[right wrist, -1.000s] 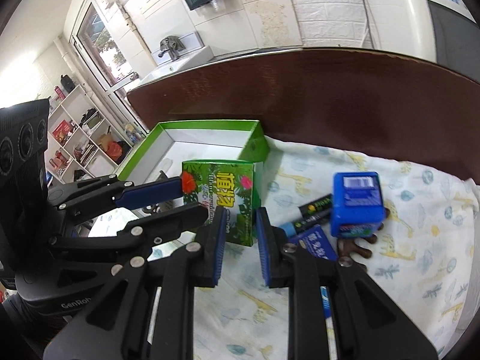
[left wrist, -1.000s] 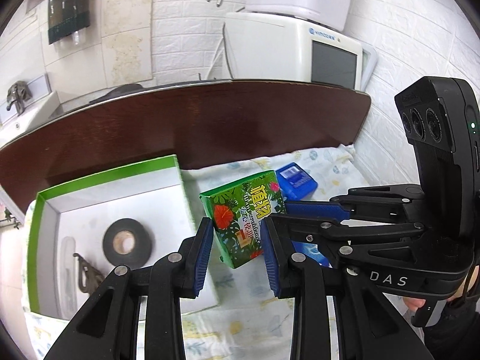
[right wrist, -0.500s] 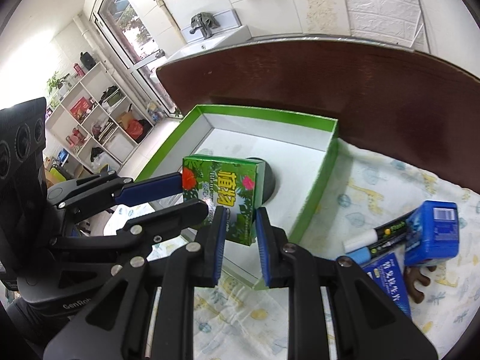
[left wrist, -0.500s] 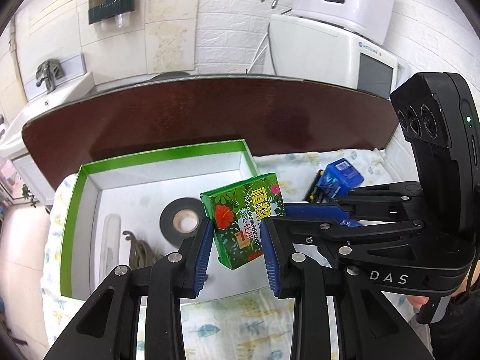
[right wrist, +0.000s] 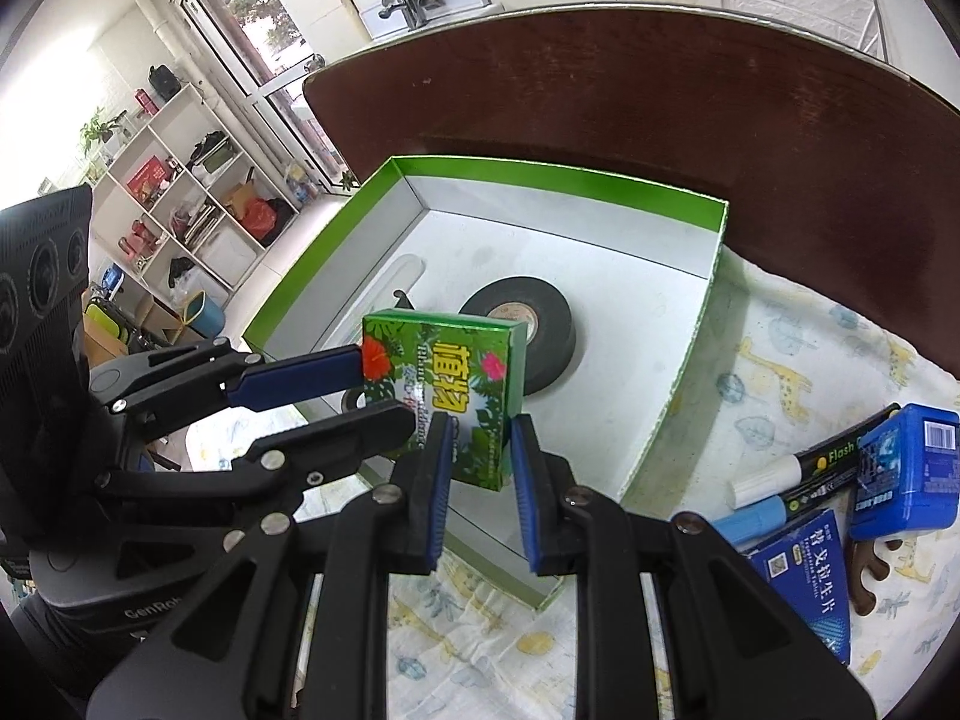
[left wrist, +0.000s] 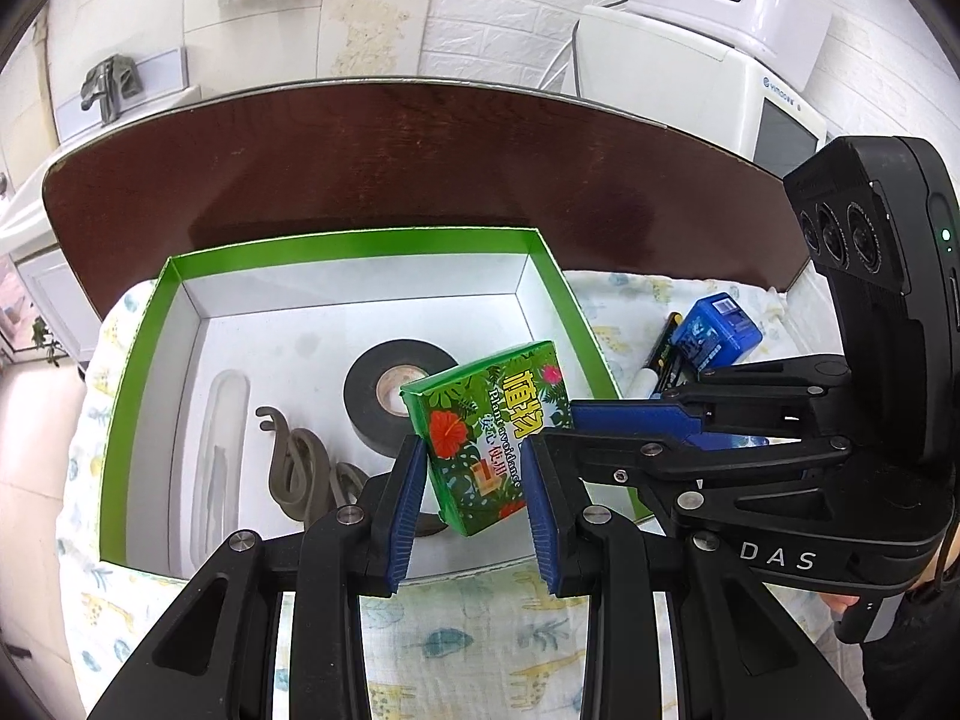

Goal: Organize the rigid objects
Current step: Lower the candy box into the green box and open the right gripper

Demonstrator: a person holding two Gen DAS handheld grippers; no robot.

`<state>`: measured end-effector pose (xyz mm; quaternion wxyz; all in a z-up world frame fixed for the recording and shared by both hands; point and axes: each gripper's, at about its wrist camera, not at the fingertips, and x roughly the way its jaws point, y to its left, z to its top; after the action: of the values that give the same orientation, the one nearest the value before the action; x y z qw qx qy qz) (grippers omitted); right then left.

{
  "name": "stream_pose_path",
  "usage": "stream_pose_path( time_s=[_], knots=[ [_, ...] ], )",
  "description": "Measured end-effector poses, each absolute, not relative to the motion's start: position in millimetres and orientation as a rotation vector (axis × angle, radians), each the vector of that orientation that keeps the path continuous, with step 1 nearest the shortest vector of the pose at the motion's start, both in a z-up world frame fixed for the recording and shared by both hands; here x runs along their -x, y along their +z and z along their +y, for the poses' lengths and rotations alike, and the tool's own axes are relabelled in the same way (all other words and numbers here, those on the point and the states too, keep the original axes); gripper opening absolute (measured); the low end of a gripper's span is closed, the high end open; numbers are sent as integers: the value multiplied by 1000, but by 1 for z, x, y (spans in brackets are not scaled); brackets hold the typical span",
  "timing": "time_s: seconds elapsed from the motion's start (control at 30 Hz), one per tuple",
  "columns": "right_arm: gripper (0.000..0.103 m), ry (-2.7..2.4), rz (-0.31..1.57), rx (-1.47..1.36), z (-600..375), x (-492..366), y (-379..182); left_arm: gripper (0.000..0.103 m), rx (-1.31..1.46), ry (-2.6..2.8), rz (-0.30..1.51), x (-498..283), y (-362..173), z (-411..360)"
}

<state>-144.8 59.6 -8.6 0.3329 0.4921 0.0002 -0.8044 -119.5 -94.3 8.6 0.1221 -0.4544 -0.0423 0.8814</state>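
Hanging above the green tray, the leaf-printed box is pinched by both tools at once: the left hand-held gripper clamps its lower end between blue pads, and the right hand-held gripper grips another edge the same way. The box is tilted, its long axis running from near the left gripper up and away toward the tape roll, printed face turned upward. Its lower edge is covered by the pads. Inside the tray lie the black tape roll and a dull metal hook, partly hidden behind the left fingers. Off to the side on the patterned cloth, a blue case, markers and a blue packet crowd together, cut off by the right gripper.
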Motion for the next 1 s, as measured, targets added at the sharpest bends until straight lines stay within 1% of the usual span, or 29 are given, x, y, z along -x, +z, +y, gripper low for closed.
stream_pose_path(
  time_s=[0.2,0.37,0.47,0.8,1.0],
  knots=[
    [19,-2130,85,-1329,52,149,-14,31,1379,2506,-193,129,-8,-103],
    [15,-2142,150,-1393,43,154,-24,31,1422,2480,-226,136,-25,-105],
    [14,-2142,159,-1406,43,156,-28,31,1431,2463,-251,138,-30,-107],
    [14,-2142,141,-1410,45,155,-32,31,1433,2473,-234,138,-30,-107],
    [14,-2170,69,-1318,56,149,-16,31,1364,2519,-226,132,-10,-103]
  ],
)
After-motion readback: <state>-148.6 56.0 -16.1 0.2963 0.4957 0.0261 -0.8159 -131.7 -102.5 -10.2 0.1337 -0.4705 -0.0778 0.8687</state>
